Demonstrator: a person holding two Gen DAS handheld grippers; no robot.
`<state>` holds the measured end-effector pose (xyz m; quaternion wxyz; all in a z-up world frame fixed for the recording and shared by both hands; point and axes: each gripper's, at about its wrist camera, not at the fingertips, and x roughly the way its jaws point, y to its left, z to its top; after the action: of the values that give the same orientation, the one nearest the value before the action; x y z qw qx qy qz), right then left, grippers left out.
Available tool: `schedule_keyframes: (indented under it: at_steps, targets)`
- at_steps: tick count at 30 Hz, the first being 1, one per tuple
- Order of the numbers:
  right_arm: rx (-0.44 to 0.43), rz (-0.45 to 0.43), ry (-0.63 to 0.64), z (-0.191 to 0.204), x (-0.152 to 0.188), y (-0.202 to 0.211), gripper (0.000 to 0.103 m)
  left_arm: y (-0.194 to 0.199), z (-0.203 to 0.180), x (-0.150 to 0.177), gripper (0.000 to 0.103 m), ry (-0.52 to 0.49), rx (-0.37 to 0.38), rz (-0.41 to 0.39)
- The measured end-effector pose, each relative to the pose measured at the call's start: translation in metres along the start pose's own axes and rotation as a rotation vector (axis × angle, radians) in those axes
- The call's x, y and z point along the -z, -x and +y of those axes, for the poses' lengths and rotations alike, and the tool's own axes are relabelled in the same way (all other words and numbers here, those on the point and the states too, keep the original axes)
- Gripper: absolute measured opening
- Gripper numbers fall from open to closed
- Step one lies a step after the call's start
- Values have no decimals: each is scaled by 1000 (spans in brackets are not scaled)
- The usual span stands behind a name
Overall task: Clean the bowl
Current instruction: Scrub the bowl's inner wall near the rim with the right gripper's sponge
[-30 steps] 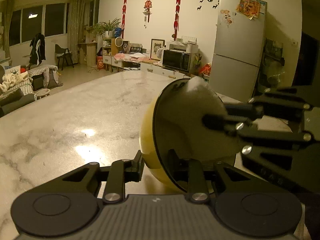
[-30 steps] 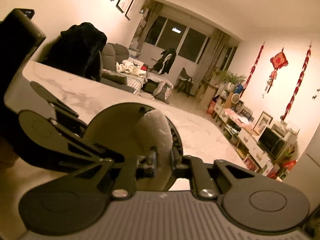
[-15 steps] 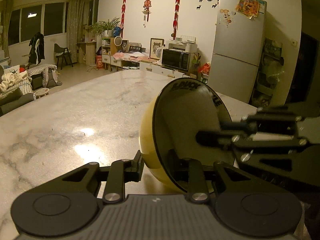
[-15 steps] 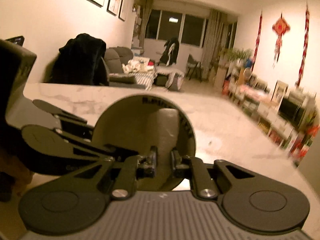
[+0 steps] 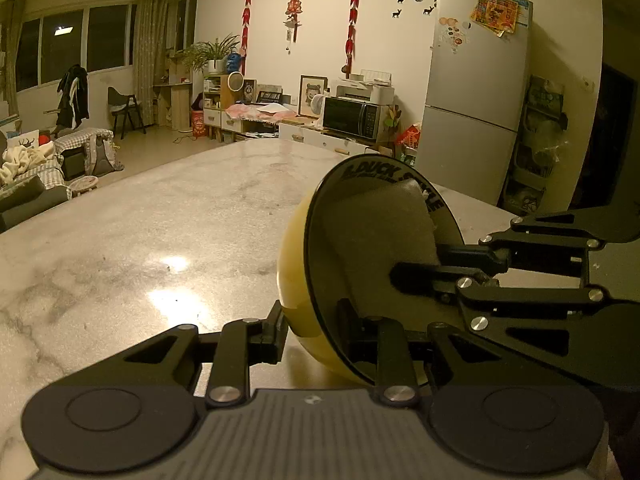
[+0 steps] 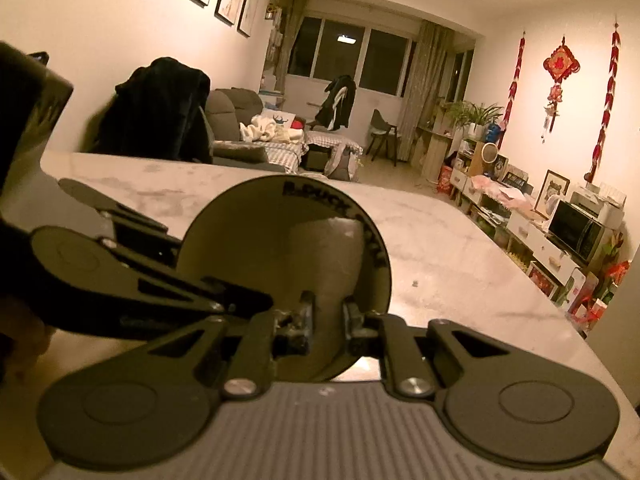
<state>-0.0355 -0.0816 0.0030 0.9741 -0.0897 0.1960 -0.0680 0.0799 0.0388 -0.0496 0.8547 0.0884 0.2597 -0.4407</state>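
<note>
Bowl (image 5: pixel 296 264): we record one, yellow outside, with a dark rim band bearing printed lettering that reads partly as "B.DUCK". We find it tipped on its side above the marble table (image 5: pixel 120 240), its opening turned toward the right-wrist camera, its rim clamped at the lower edge by the left gripper (image 5: pixel 312 332).

Sponge (image 6: pixel 324 260): we list one pale, blocky piece, lying inside the bowl against the upper inner wall near the lettering, pinched at its near end by the right gripper (image 6: pixel 328 312).
</note>
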Motion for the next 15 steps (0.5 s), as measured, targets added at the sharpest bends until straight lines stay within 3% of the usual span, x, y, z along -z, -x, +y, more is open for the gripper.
schedule_keyframes:
  at_steps: [8, 15]
  targets:
    - [-11, 3, -26, -5, -3, -1, 15, -1, -2, -1, 27, 0, 0, 7]
    - [-29, 70, -37, 0, 12, -17, 15, -3, -3, -3, 28, -5, 3, 10]
